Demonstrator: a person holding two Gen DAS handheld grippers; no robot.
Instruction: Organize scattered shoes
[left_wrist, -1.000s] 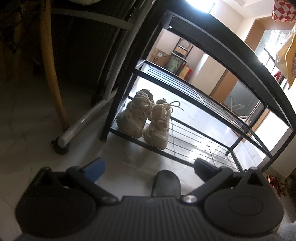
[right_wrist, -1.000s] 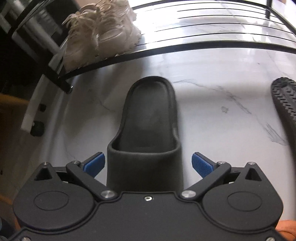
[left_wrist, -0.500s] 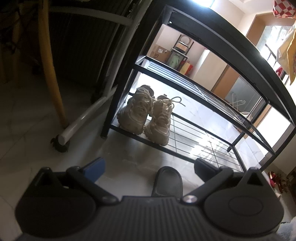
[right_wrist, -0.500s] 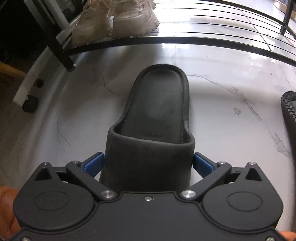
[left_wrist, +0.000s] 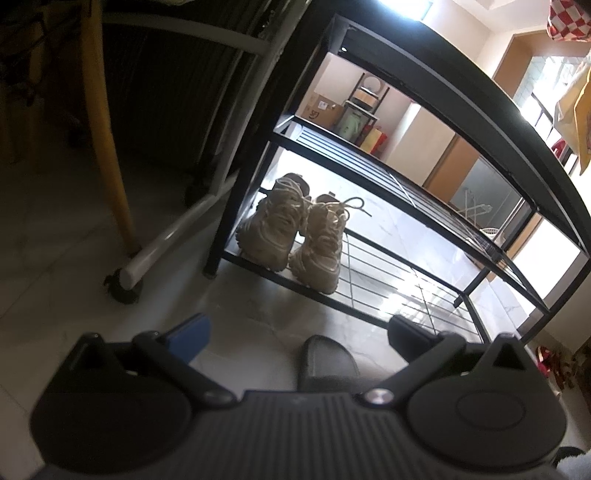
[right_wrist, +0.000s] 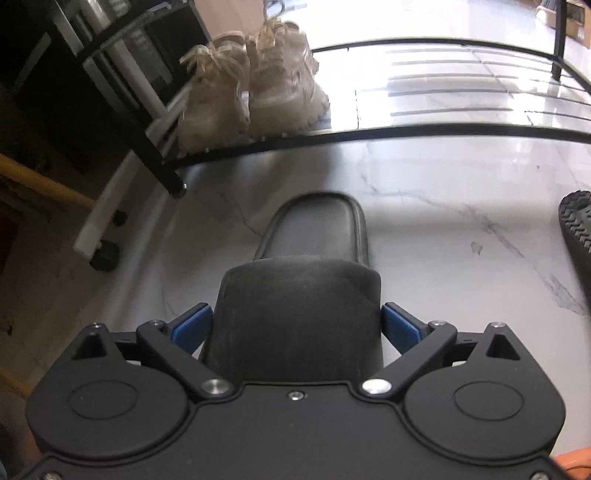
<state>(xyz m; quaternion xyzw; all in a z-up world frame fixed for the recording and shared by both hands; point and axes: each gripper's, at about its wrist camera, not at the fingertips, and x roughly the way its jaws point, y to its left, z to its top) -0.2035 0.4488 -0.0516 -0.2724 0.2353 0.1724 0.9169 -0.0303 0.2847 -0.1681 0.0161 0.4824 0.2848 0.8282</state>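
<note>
Slipper (right_wrist: 306, 291): the black slide is now sitting between the blue pads (right_wrist: 192, 325) of the right tool (right_wrist: 295, 325), its strap end filling the gap, whereas a second earlier both pads were standing clear of its sides. The jaws are closing at this moment, and the pads are appearing to meet the strap's flanks, so the tool is read here as clamping on the slipper. The heel end is pointing toward the shoe rack (right_wrist: 406, 133), and the sole is looking tipped up off the floor (right_wrist: 443, 229), which suggests that lifting is beginning; whether it is fully clear of the floor cannot be told.

The rack is serving as landmark. On the left end of its bottom shelf the pair of beige sneakers (left_wrist: 295, 240) is already standing side by side. The slipper is lying just in front of the rack, right of the sneakers. A second black shoe (right_wrist: 576, 225), sole up, is lying farther right, in front of the rack.

The left tool (left_wrist: 295, 336) is hovering with its jaws apart and holding nothing, aimed at the rack.

Judgement: sneakers are stowed; the slipper is being picked up for the free shelf space beside them, and the overturned shoe is remaining.
</note>
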